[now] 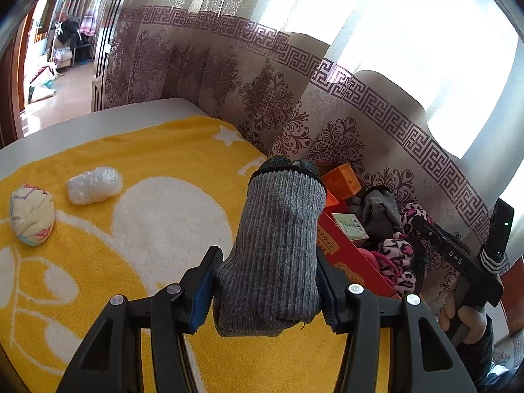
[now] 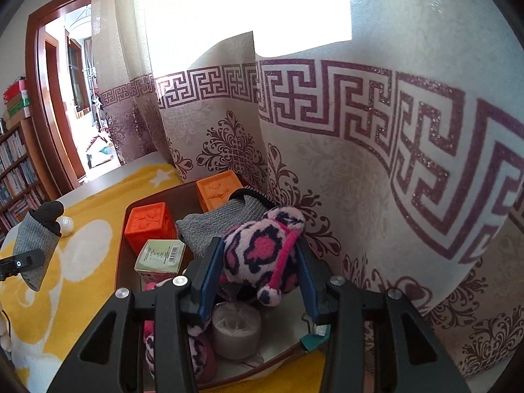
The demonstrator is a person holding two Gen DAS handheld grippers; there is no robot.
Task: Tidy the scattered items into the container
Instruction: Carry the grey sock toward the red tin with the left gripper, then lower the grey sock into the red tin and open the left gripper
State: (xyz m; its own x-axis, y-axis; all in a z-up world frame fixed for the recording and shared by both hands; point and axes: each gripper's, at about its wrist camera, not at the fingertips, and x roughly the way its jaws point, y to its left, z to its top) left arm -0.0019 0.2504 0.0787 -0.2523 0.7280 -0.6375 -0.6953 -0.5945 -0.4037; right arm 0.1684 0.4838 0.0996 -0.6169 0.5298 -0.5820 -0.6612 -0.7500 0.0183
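Left wrist view: mounted behind the left gripper point(image 1: 267, 281), tilted down across the yellow blanket point(image 1: 131, 150) toward the curtain point(image 1: 229, 65), red box point(image 1: 353, 255) at 3 o'clock. Right wrist view: mounted behind the right gripper point(image 2: 258, 271), close over that box point(image 2: 121, 255) (curtain point(image 2: 376, 163) very near). Shared by the 2 views: box, blanket point(image 2: 82, 222), curtain, doorway at 10 o'clock.

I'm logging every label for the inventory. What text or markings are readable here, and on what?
"DAS": white letters on the right claw's black body.
Red container: white characters along its side, too blurred to read.
Small green-and-white box: barcode and fine print, too small to read.
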